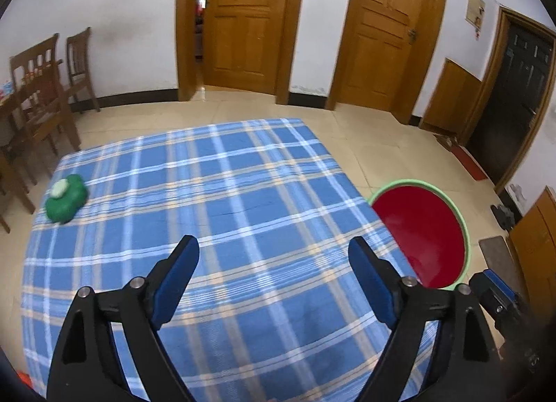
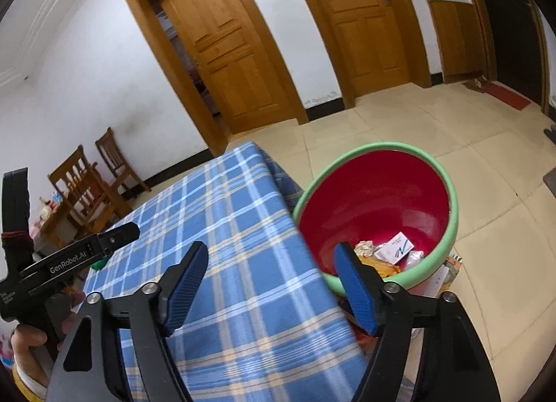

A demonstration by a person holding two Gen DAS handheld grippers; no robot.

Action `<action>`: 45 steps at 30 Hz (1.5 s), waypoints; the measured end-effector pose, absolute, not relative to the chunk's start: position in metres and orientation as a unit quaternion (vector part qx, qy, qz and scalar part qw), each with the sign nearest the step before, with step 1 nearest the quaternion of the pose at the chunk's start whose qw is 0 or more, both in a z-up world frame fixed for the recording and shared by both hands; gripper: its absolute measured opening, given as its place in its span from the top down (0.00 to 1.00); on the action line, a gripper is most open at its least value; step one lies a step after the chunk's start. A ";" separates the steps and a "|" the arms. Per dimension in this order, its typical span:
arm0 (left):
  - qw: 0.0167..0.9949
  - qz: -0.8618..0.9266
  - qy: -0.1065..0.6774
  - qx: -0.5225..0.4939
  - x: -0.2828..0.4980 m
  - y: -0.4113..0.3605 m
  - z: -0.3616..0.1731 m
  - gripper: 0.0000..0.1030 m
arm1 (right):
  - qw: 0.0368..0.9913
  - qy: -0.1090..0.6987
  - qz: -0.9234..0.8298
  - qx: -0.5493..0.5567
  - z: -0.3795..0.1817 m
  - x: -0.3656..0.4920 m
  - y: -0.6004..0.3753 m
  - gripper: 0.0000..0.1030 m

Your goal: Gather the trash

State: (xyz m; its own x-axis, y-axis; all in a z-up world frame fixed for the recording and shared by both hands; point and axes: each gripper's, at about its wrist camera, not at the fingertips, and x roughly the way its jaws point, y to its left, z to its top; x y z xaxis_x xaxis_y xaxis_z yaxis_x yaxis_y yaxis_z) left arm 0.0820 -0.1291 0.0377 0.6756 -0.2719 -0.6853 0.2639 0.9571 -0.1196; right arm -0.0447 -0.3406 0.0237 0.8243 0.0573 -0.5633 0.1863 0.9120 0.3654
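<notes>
Hovering: two hand-held grippers (both agape), left hand-held gripper (image 1: 274, 251) and right hand-held gripper (image 2: 271, 257); one bin (image 2: 448, 172).

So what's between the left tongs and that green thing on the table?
Only bare plaid tablecloth, in the left wrist view. Nothing lies between the open left tongs and the green thing near the far left edge.
</notes>
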 end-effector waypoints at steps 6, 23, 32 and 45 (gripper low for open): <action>0.922 -0.107 0.371 -0.019 0.063 -0.100 0.040 0.11 | 0.936 0.297 -0.021 0.189 0.026 -0.046 -0.317 0.25; 0.933 -0.020 0.358 -0.018 0.028 -0.049 0.023 0.11 | 0.954 0.277 -0.034 0.107 0.021 -0.053 -0.259 0.24; 0.931 -0.017 0.364 -0.016 0.023 -0.044 0.011 0.11 | 0.948 0.299 -0.031 0.107 0.008 -0.049 -0.251 0.24; 0.929 -0.026 0.369 -0.013 0.023 -0.051 0.007 0.11 | 0.944 0.307 -0.033 0.113 0.004 -0.049 -0.254 0.24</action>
State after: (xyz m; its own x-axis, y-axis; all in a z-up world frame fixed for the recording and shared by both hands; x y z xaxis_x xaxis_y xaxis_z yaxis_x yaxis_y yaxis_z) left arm 0.0230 -0.0507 0.0070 0.7260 -0.0581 -0.6852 0.0386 0.9983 -0.0437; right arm -0.0493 -0.2538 0.0036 0.8092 0.0072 -0.5875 0.1314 0.9724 0.1930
